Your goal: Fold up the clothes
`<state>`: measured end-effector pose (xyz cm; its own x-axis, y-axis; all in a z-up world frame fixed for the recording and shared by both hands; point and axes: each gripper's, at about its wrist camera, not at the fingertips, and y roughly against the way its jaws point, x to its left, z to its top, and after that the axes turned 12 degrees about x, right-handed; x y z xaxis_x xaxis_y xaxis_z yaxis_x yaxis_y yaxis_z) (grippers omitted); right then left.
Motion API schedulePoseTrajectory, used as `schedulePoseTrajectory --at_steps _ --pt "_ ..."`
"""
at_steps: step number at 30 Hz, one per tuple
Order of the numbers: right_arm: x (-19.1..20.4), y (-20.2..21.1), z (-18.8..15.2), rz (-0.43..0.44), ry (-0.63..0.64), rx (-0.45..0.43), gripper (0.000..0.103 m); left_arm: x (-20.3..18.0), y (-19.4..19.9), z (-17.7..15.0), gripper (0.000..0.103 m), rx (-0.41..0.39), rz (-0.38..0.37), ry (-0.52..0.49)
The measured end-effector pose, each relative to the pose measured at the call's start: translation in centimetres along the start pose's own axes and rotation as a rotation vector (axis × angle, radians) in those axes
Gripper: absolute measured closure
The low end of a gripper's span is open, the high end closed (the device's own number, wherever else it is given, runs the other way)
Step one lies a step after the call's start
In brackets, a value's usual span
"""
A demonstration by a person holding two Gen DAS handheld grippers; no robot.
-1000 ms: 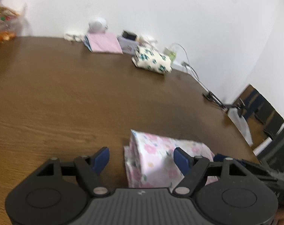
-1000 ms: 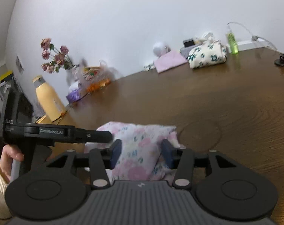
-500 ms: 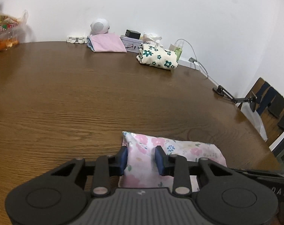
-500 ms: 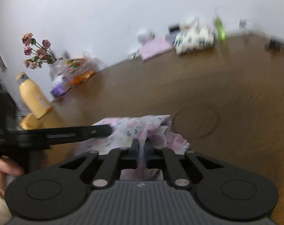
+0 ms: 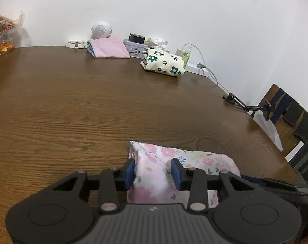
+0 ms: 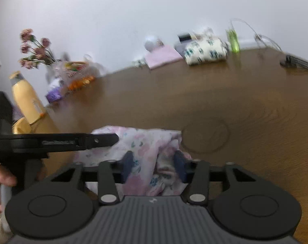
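Floral garment [image 5: 182, 162]: folded bundle, near edge of the wooden table [image 5: 72, 101], long axis across you, left to right. Your left gripper [image 5: 153, 171] and right gripper [image 6: 154, 166] each straddle an end, pads apart, cloth between them but not clamped; likely placed to square the bundle. Folded pink cloth [image 5: 109, 46] and green-flowered bundle [image 5: 164, 64] sit well apart by the wall.
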<state>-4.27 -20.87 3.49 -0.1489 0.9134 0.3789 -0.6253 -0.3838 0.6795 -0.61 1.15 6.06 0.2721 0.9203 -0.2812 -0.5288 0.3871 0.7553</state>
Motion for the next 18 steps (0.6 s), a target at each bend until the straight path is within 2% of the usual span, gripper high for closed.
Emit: schedulePoseTrajectory --at_steps 2,4,6,9,12,13,14,15,17,18 --pt "-0.3 0.1 0.0 0.013 -0.035 -0.022 0.091 -0.2 0.1 -0.1 0.068 0.008 -0.009 0.009" --pt "-0.2 0.6 0.1 0.014 -0.034 -0.030 0.097 -0.5 0.2 -0.3 0.070 0.016 -0.018 0.017" --pt "-1.4 0.9 0.4 0.107 -0.113 -0.002 0.098 -1.1 0.0 -0.6 0.070 0.010 0.003 0.012" --pt "-5.1 0.5 0.2 0.238 -0.299 0.033 0.099 -2.0 0.0 -1.1 0.070 0.005 -0.003 0.003" --pt "-8.1 0.1 -0.8 0.324 -0.452 0.038 0.098 -2.5 0.1 -1.5 0.068 0.006 -0.011 0.019" --pt "-8.2 0.2 -1.0 0.321 -0.451 0.035 0.095 -2.6 0.2 -1.7 0.067 0.006 -0.014 0.024" --pt "-8.3 0.3 -1.1 0.314 -0.443 0.031 0.087 -2.8 0.2 -1.8 0.064 0.006 -0.016 0.029" --pt "-7.7 0.9 -1.1 0.267 -0.411 0.019 0.081 -3.0 0.3 -1.9 0.063 0.006 -0.019 0.034" --pt "-6.2 2.4 -1.2 0.144 -0.324 -0.006 0.052 -2.8 0.9 -2.1 0.059 0.010 -0.048 0.056" --pt "-5.3 3.1 -1.3 0.072 -0.270 -0.020 0.046 -2.9 1.1 -2.4 0.058 0.008 -0.050 0.053"
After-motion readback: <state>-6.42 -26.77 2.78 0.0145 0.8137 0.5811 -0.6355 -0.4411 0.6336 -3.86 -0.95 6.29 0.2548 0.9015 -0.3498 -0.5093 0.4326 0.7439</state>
